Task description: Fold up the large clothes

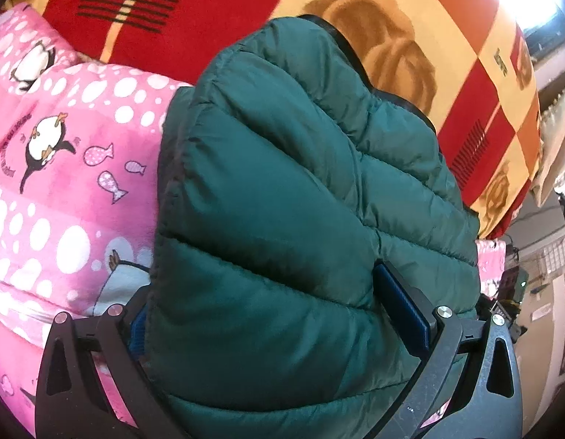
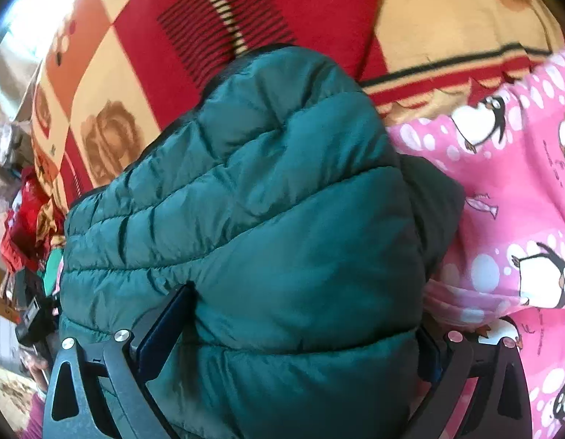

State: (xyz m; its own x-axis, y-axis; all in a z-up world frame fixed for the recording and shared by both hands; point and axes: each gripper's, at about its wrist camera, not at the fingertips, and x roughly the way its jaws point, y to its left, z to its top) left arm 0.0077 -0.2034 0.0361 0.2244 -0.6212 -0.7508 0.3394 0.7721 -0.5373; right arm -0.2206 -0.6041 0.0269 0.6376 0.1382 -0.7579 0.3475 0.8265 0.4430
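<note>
jacket [image 1: 304, 190], puffy, light and slick, looks apt to slip, so left gripper [image 1: 282, 314] and right gripper [image 2: 293, 333] each clamp a thick quilted fold.

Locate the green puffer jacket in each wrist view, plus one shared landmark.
Left wrist: green puffer jacket fills the centre, clamped between the left gripper fingers.
Right wrist: same jacket fills the centre, clamped by the right gripper.
Shared landmark: pink penguin blanket, left of the jacket in the left view, right of it in the right view.
</note>
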